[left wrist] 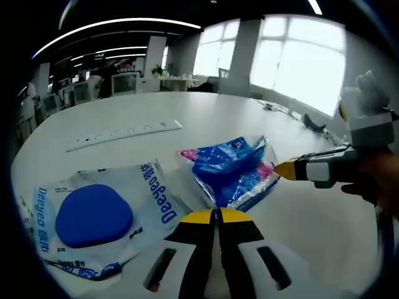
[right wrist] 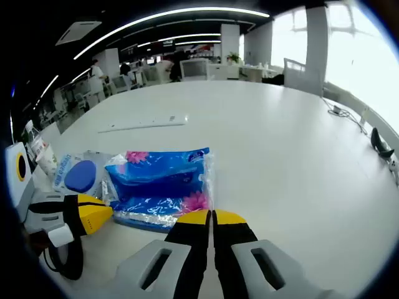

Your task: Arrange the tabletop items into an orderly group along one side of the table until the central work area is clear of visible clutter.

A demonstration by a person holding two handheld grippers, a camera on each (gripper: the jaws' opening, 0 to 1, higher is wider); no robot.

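Beyond the table, office desks with monitors [right wrist: 194,67] sit under ceiling light strips [left wrist: 118,25] (bright windows [left wrist: 299,56] alongside).

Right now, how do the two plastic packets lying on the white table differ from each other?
The Deeyeo packet is mostly white with one rounded blue object inside; the blue tissue pack is blue throughout with pink flower prints. The Deeyeo packet lies flat and looks slack around its contents, while the blue tissue pack is fuller and blockier. In the left gripper view, the right gripper has its tip at the blue tissue pack, not the Deeyeo packet. Both have shiny plastic wrapping and lie side by side.

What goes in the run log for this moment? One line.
left claw: shut, empty | right claw: shut, at blue packet edge | pouch: beside packet
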